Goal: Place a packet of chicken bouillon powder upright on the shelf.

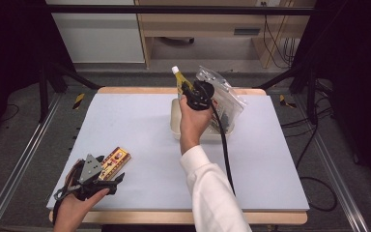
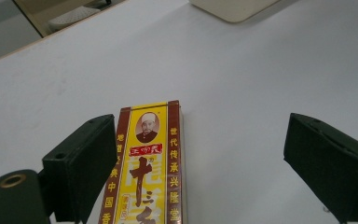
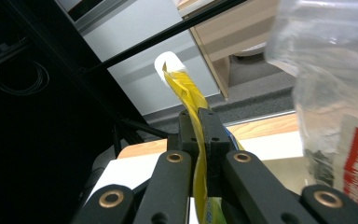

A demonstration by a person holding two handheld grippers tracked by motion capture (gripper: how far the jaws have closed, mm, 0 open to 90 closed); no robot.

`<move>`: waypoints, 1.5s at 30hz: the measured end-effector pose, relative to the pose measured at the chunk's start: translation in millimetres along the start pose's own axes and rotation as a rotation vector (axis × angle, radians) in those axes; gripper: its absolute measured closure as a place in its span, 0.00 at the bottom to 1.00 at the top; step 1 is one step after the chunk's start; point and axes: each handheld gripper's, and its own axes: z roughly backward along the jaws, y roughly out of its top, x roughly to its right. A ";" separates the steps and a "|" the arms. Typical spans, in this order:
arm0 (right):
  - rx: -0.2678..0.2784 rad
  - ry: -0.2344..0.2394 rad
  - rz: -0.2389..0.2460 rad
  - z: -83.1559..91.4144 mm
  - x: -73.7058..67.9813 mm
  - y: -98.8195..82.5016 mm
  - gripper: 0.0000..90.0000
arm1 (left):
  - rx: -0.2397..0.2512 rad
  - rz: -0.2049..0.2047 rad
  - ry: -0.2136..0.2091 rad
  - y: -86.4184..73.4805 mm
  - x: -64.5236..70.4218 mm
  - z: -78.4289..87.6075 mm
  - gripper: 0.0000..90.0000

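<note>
The right gripper (image 3: pixel 199 122) pinches a yellow soft pouch with white cap (image 3: pixel 182 88) above the cream plastic tray (image 1: pixel 176 126), and the thin pouch may slip out, while the left gripper (image 2: pixel 205 163) is spread around a flat red-yellow spice box (image 2: pixel 144 168) lying on the table.

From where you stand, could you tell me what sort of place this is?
Probably a lab recording station: a white-topped table inside a black metal frame, cables trailing on the floor, handheld grippers.

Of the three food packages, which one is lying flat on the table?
The red-and-yellow spice box, near the left gripper. The yellow spouted pouch is held up by the right gripper; the clear bag stands in the tray.
</note>
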 end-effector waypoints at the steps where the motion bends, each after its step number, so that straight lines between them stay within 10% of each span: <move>1: 0.002 -0.003 -0.003 0.0 2.3 -1.0 1.00 | 0.002 -0.001 -0.001 0.0 0.1 0.4 0.10; 32: -0.008 0.045 0.079 10.4 42.0 -27.9 0.99 | -0.010 -0.017 -0.002 0.8 3.7 -2.0 0.10; 37: -0.024 0.064 0.102 11.5 39.4 -29.4 0.85 | -0.008 -0.014 0.002 0.5 2.8 -1.6 0.10; 45: -0.021 0.031 0.272 35.8 35.2 -35.9 0.56 | -0.008 -0.011 0.019 0.0 0.4 -0.7 0.10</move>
